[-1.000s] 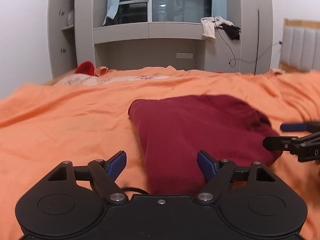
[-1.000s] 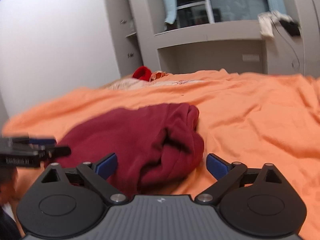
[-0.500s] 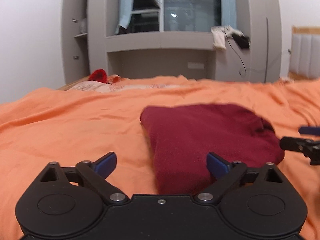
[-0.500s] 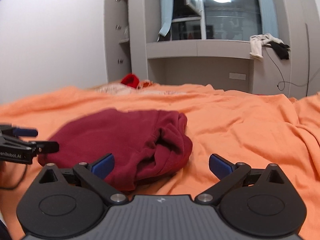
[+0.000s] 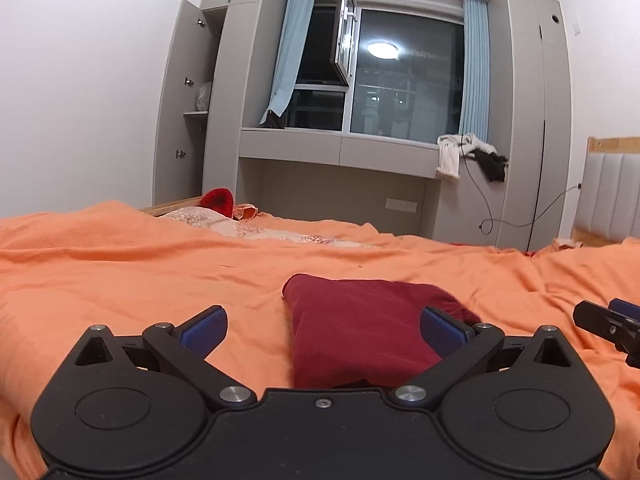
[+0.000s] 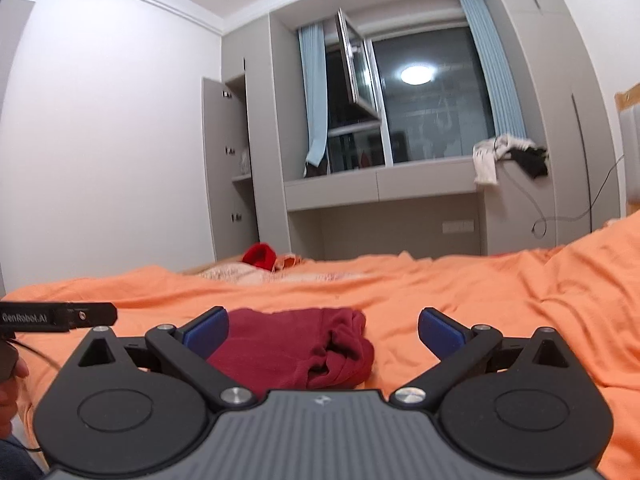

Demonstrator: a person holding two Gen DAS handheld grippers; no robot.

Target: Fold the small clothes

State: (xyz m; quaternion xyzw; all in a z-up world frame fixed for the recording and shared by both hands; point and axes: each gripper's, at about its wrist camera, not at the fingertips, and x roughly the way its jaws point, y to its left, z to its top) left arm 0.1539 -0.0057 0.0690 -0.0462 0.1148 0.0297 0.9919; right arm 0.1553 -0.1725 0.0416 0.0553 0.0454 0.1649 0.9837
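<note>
A folded dark red garment lies on the orange bed cover, flat, with a bunched edge on its right side in the right wrist view. My left gripper hovers in front of it, open, with nothing between its blue pads. My right gripper is open too, held back from the garment's right end and gripping nothing. Each gripper shows at the edge of the other's view: the right one, the left one. Neither touches the cloth.
A bright red item and a pale patterned cloth lie at the bed's far side. Behind stand grey cabinets and a window ledge with clothes and a hanging cable. A padded headboard is at the right.
Both grippers have drawn back and lifted away from the red garment, which now looks smaller and lower in both views. The left jaws have spread wider. The garment stays put.
</note>
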